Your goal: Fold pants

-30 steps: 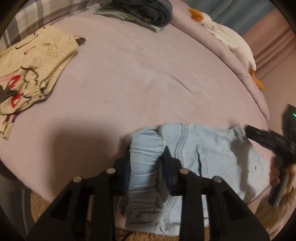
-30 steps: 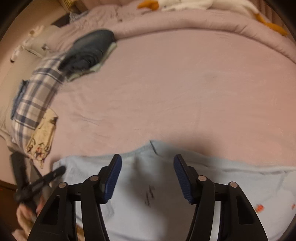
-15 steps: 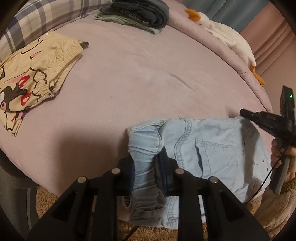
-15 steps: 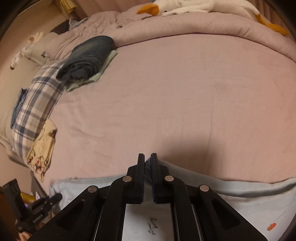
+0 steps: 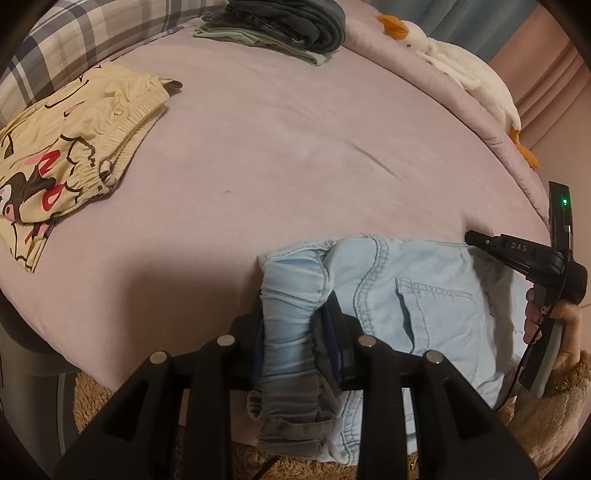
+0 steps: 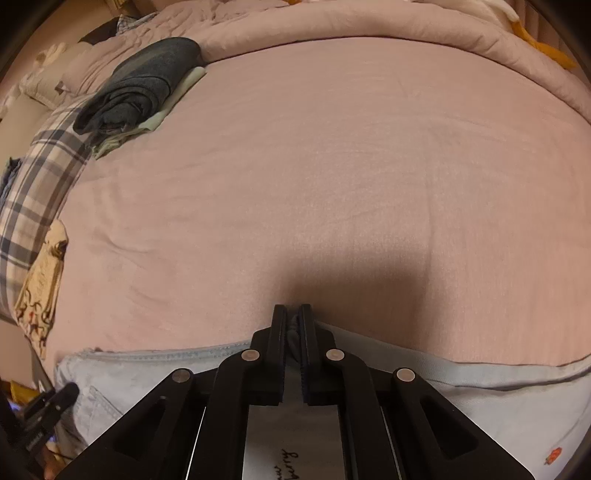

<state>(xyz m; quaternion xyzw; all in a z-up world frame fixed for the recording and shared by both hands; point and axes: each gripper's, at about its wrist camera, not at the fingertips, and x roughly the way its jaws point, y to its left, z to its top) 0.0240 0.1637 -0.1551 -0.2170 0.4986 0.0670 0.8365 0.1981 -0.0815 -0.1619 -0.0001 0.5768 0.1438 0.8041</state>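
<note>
Light-blue denim pants spread flat along the near edge of a pink bed, waistband to the left in the left wrist view, a back pocket with pale stitching facing up, the hem side spilling over the mattress edge toward a brown fluffy rug below. Elastic waistband bunched into a thick gathered roll and pinched between the blue-padded fingers of the left gripper, jaws just eased a little wider yet pads pressing the fabric on both sides. Farther along the same garment, right gripper clamped nearly shut, jaws just closed on a thin fold of the blue cloth at the pants' upper edge, a sliver of fabric visible between the black fingers; small handwritten-style lettering and a tiny red print visible on the denim near that end. Same right gripper seen from the left wrist view at the far right, held by a hand in a fuzzy tan sleeve, a green light lit on its body. Beyond the pants, open pink sheet with a faint crease. Yellow cartoon-print shorts folded at the left, well apart from the denim. Dark grey folded clothes stacked on a pale green garment at the far side, beside a plaid pillow. White plush goose with orange beak and feet lying along the rolled duvet at the right.
</note>
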